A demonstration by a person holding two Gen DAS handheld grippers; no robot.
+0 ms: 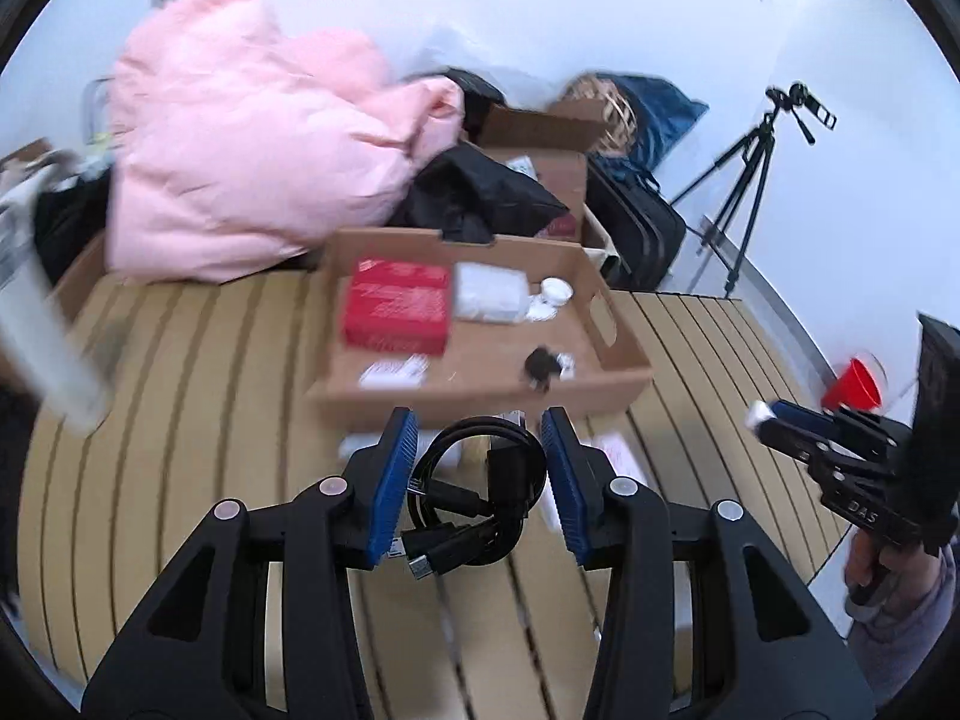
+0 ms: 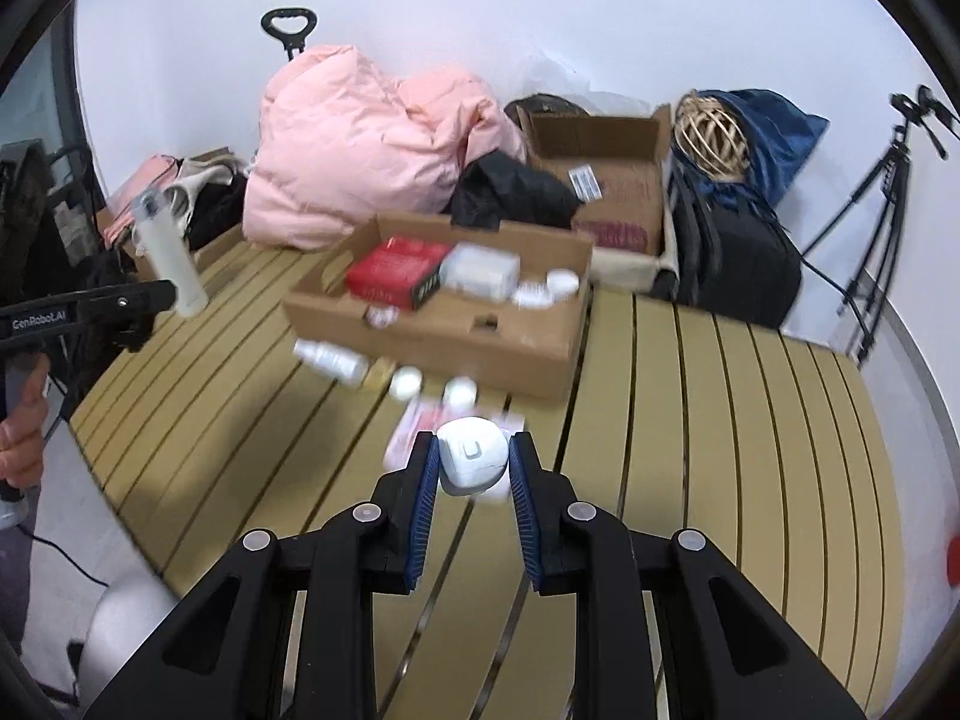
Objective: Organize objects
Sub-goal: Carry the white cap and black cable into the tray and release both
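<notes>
Both hands carry loads, and the open cardboard box (image 1: 480, 324) lies straight ahead of and below each set of fingers, its long side running across both views. The L gripper (image 1: 477, 450) sits nearer to the box's front wall; the R gripper (image 2: 471, 459) hangs a bit further back, w/ small bottles (image 2: 330, 359) and packets on the desk (image 2: 690, 420) between it and the box.

L fingers (image 1: 396, 480): partly closed, holding a coiled black cable (image 1: 474, 498) across the loop, plugs dangling toward the camera.

R fingers (image 2: 427, 492): narrow, clamped on a small white case (image 2: 471, 459), pads pressing both its sides, clear of the desk.

Box already holds a red carton (image 1: 396, 312), white packs and jars; free floor is at its near right, approx. where a drop would likely go.
</notes>
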